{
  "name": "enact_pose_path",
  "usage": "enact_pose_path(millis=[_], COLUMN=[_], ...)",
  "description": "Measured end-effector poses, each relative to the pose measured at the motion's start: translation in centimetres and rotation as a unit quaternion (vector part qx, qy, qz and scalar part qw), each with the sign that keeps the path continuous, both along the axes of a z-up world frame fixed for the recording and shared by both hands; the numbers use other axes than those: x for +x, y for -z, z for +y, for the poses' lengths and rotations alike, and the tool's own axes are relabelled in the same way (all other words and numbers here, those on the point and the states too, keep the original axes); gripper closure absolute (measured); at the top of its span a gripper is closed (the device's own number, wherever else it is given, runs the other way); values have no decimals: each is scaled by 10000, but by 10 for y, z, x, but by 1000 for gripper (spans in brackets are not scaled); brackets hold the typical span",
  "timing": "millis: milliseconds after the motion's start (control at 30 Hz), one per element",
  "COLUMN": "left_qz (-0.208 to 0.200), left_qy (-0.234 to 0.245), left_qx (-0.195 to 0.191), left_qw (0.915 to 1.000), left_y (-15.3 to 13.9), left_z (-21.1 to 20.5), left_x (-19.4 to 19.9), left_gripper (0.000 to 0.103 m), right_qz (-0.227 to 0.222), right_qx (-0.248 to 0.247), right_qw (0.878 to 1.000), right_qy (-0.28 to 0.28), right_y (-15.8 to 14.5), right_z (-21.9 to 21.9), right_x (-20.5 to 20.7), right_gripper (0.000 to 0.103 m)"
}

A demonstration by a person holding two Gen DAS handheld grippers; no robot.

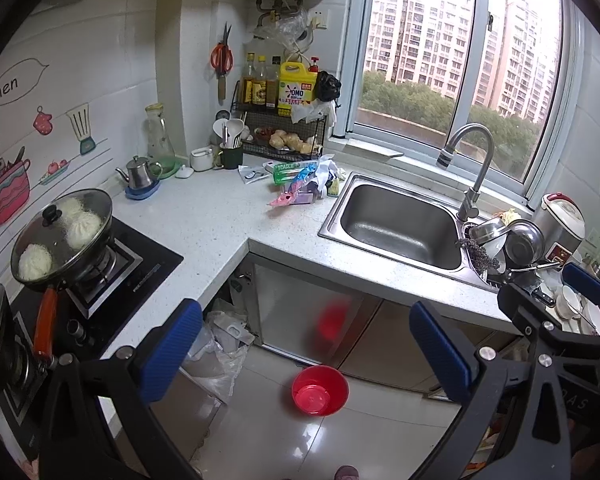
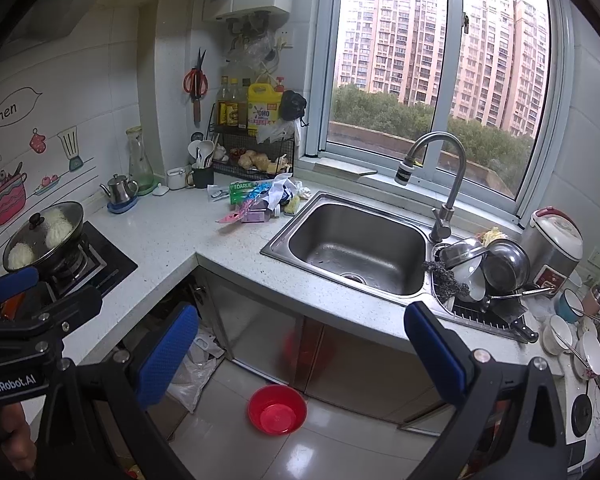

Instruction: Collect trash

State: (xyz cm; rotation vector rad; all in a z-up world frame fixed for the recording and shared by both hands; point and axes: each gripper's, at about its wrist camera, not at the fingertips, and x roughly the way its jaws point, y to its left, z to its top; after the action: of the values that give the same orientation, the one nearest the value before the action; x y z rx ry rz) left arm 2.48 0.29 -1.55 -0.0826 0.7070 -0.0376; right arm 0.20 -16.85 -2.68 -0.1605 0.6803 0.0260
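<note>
A heap of trash (image 1: 304,182) lies on the white counter left of the sink: a green toothpaste box, pink and purple wrappers, crumpled paper. It also shows in the right wrist view (image 2: 262,198). A red plastic bowl (image 1: 320,390) (image 2: 277,409) sits on the floor below. My left gripper (image 1: 306,354) is open and empty, far back from the counter. My right gripper (image 2: 300,354) is open and empty too, at a similar distance. The right gripper's frame (image 1: 548,312) shows at the right of the left wrist view.
A steel sink (image 1: 400,226) with a tall tap (image 1: 470,160) sits under the window. Stacked dishes and a rice cooker (image 1: 562,226) fill the right. A lidded pan of buns (image 1: 60,236) stands on the hob. A plastic bag (image 1: 224,352) hangs below the counter.
</note>
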Motion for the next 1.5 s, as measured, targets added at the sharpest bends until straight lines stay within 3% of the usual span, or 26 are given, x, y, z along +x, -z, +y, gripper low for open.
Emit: enact_pose_path(millis=[333, 433, 600, 800, 1000, 1133, 1267, 1500], left_qz=[-55, 48, 165, 460, 974, 1394, 1597, 2180], left_qy=[-17, 7, -128, 185, 620, 807, 997, 1041], left_qx=[-67, -69, 280, 227, -340, -142, 148, 383], left_qw=[10000, 10000, 9994, 9985, 9927, 9868, 9820, 9696], left_y=[-7, -7, -6, 8, 52, 84, 117, 181], left_z=[-1, -1, 1, 14, 28, 28, 28, 37], left_x=[59, 89, 135, 207, 310, 381, 438, 501], left_gripper=[0, 0, 0, 0, 0, 0, 0, 0], right_qz=[-17, 4, 68, 450, 600, 1114, 1422, 1894], right_qx=[-71, -10, 98, 455, 493, 695, 501, 378], right_qw=[9997, 9994, 9984, 9959, 9966, 9913, 9879, 9793], right_qy=[-231, -358, -545, -637, -277, 93, 356, 612], right_y=[-7, -6, 0, 19, 46, 79, 108, 150], right_z=[-9, -14, -12, -2, 8, 8, 13, 11], right_x=[47, 75, 120, 196, 281, 351, 400, 458], right_gripper=[0, 0, 0, 0, 0, 0, 0, 0])
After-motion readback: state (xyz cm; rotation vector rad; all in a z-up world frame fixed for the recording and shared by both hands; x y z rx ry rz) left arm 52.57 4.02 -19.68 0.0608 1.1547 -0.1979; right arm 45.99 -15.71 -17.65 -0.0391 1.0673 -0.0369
